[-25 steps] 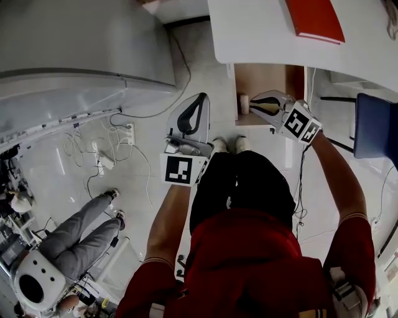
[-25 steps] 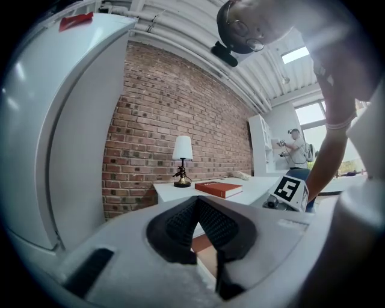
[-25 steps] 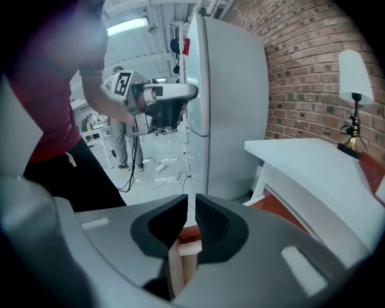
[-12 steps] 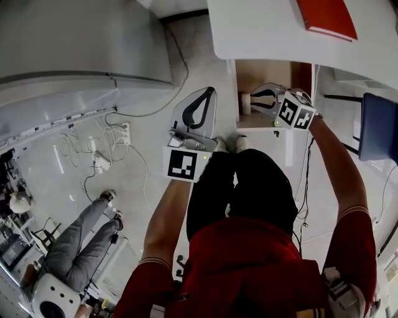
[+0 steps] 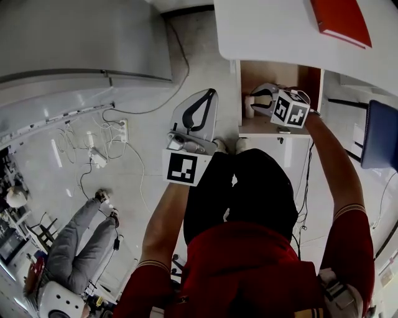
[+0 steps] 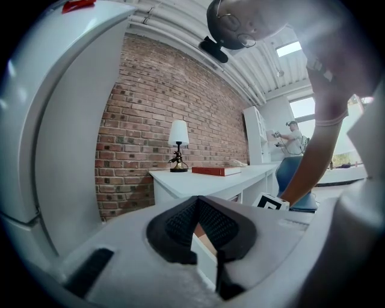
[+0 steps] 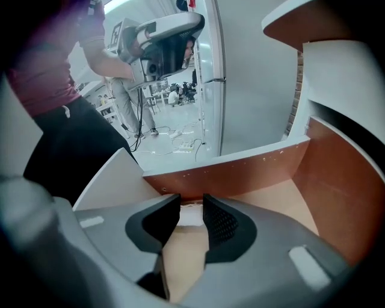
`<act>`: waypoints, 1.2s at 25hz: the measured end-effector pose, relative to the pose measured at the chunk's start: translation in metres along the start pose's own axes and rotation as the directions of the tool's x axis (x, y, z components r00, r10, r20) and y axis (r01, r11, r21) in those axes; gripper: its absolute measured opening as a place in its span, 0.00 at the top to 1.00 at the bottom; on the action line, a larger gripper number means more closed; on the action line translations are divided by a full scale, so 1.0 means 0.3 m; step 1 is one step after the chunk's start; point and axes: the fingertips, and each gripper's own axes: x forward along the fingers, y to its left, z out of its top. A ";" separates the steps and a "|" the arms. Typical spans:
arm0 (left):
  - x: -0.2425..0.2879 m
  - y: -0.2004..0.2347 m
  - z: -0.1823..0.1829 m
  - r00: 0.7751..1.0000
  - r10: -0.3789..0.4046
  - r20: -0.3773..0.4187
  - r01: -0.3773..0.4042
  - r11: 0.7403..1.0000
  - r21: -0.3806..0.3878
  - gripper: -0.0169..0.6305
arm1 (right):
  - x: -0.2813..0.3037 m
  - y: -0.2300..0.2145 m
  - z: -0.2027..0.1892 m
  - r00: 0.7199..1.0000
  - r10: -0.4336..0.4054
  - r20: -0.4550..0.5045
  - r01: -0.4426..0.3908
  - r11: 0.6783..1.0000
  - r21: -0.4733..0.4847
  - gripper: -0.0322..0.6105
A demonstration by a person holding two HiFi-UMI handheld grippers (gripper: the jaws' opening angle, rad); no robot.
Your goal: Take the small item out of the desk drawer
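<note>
The desk drawer (image 5: 281, 76) stands pulled out under the white desk, showing a brown floor and walls (image 7: 240, 171). A small white item (image 5: 249, 106) lies at its left side. My right gripper (image 5: 259, 99) points steeply down into the drawer. Its jaws have just been opening and now stand apart, and the white item (image 7: 191, 215) shows in the gap just past the tips, with the pads not pressing it. My left gripper (image 5: 209, 94) hangs over the floor left of the drawer, holding nothing, its tips (image 6: 195, 201) together.
A red book (image 5: 341, 18) lies on the desk top (image 5: 273, 31), and a lamp (image 6: 178, 144) stands at its far end. A blue chair (image 5: 379, 136) is at the right. A large white appliance (image 5: 74, 43), floor cables (image 5: 118, 133) and a seated person (image 5: 74, 248) are at the left.
My right gripper has dropped into the drawer toward the white item, and its jaws have spread. The left gripper has sunk a little and stays shut.
</note>
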 end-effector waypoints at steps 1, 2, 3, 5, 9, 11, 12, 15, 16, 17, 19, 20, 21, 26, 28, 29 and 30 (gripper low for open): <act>0.002 0.001 -0.009 1.000 0.001 0.001 -0.001 1.000 0.000 0.97 | 0.011 -0.002 -0.006 1.000 0.003 -0.002 -0.002 1.000 0.007 0.75; 0.003 0.001 -0.017 1.000 0.001 0.000 -0.001 1.000 -0.002 0.97 | 0.023 -0.005 -0.014 1.000 0.005 -0.006 -0.005 1.000 0.013 0.75; 0.003 0.000 -0.027 1.000 0.002 -0.001 -0.002 1.000 -0.003 0.97 | 0.036 -0.006 -0.023 1.000 0.008 -0.012 -0.008 1.000 0.019 0.74; -0.001 -0.002 -0.043 1.000 0.002 -0.005 -0.002 1.000 -0.003 0.97 | 0.058 -0.007 -0.042 1.000 0.015 -0.025 -0.015 1.000 0.028 0.74; -0.010 0.004 -0.060 1.000 0.000 -0.017 0.000 1.000 0.005 0.97 | 0.088 -0.016 -0.063 0.999 0.027 -0.042 -0.024 0.998 0.053 0.74; -0.014 0.013 -0.063 1.000 0.002 -0.021 -0.002 1.000 0.004 0.97 | 0.102 -0.022 -0.072 0.998 0.033 -0.052 -0.029 0.997 0.067 0.74; -0.017 0.017 -0.064 1.000 0.004 -0.024 -0.004 1.000 0.003 0.97 | 0.109 -0.022 -0.078 0.998 0.037 -0.057 -0.033 0.997 0.072 0.74; -0.022 0.024 -0.065 1.000 0.005 -0.031 -0.005 1.000 0.006 0.97 | 0.123 -0.020 -0.089 0.996 0.051 -0.071 -0.045 0.995 0.090 0.74; -0.023 0.025 -0.067 0.999 0.005 -0.033 -0.005 1.000 0.008 0.97 | 0.128 -0.017 -0.094 0.996 0.056 -0.076 -0.048 0.994 0.099 0.75; -0.025 0.026 -0.069 0.999 0.005 -0.035 -0.005 1.000 0.007 0.97 | 0.134 -0.015 -0.100 0.995 0.060 -0.081 -0.051 0.993 0.107 0.75; -0.030 0.028 -0.076 0.999 0.006 -0.041 -0.005 1.000 0.006 0.97 | 0.141 -0.014 -0.107 0.995 0.060 -0.082 -0.050 0.991 0.122 0.77; -0.032 0.029 -0.077 0.999 0.006 -0.042 -0.006 1.000 0.005 0.97 | 0.142 -0.017 -0.108 0.995 0.055 -0.080 -0.045 0.991 0.126 0.77; -0.033 0.031 -0.077 0.999 0.007 -0.042 -0.006 1.000 0.003 0.97 | 0.141 -0.021 -0.108 0.996 0.047 -0.080 -0.037 0.992 0.125 0.78; -0.036 0.031 -0.068 0.999 -0.001 -0.047 0.001 1.000 0.000 0.97 | 0.120 -0.025 -0.106 0.994 0.000 -0.109 0.010 0.996 0.084 0.84; -0.035 0.031 -0.058 0.999 -0.004 -0.047 0.004 1.000 0.003 0.97 | 0.110 -0.025 -0.104 0.993 -0.010 -0.120 0.019 0.997 0.074 0.86; -0.036 0.030 -0.054 0.999 -0.006 -0.048 0.006 1.000 0.003 0.97 | 0.105 -0.024 -0.103 0.992 -0.014 -0.124 0.023 0.997 0.069 0.87; -0.036 0.028 -0.051 0.999 -0.008 -0.050 0.008 1.000 0.004 0.97 | 0.100 -0.022 -0.103 0.992 -0.019 -0.127 0.028 0.997 0.065 0.88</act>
